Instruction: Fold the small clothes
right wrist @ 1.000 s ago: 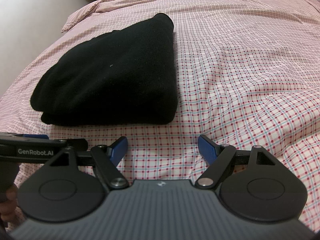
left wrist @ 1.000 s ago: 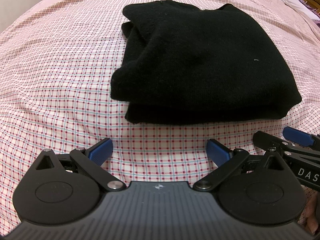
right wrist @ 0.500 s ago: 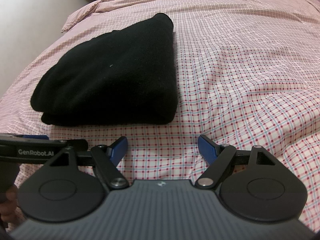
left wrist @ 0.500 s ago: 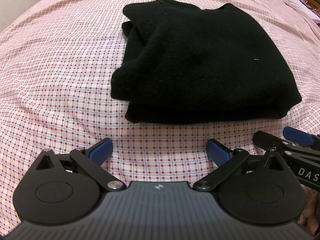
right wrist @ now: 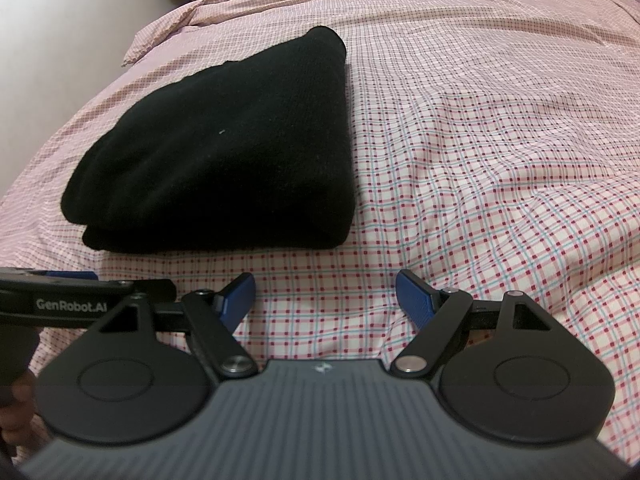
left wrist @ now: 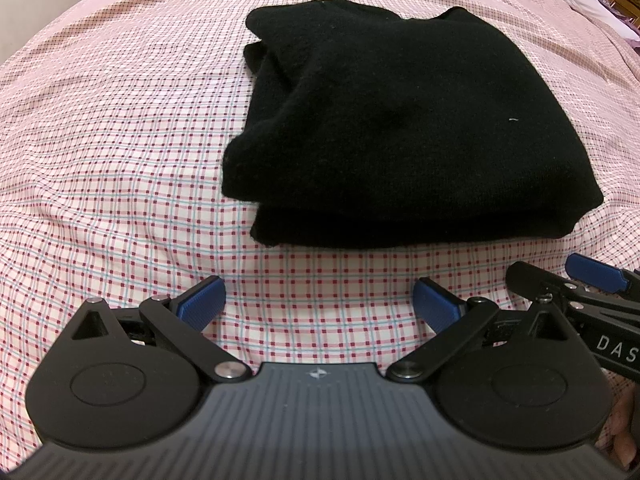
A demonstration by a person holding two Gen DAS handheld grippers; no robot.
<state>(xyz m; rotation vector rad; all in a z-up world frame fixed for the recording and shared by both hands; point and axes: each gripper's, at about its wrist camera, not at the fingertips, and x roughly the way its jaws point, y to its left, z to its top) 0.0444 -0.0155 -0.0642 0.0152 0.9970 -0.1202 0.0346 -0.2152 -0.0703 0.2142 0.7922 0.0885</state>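
Jaws wide, empty, on our left gripper (left wrist: 318,302) and right gripper (right wrist: 325,295); folded black knit garment (left wrist: 404,128) just beyond; pink checked bedsheet (right wrist: 500,128) bare rightward.

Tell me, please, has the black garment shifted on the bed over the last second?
No. The black garment lies where it did: its near edge meets the same lines of the checked sheet in both views.

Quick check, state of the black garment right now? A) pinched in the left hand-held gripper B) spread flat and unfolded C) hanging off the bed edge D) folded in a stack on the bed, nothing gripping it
D: the black garment lies folded in layers on the checked bedspread, and both the left hand-held gripper and the right hand-held gripper stand open short of it, with only bedspread between their fingers.
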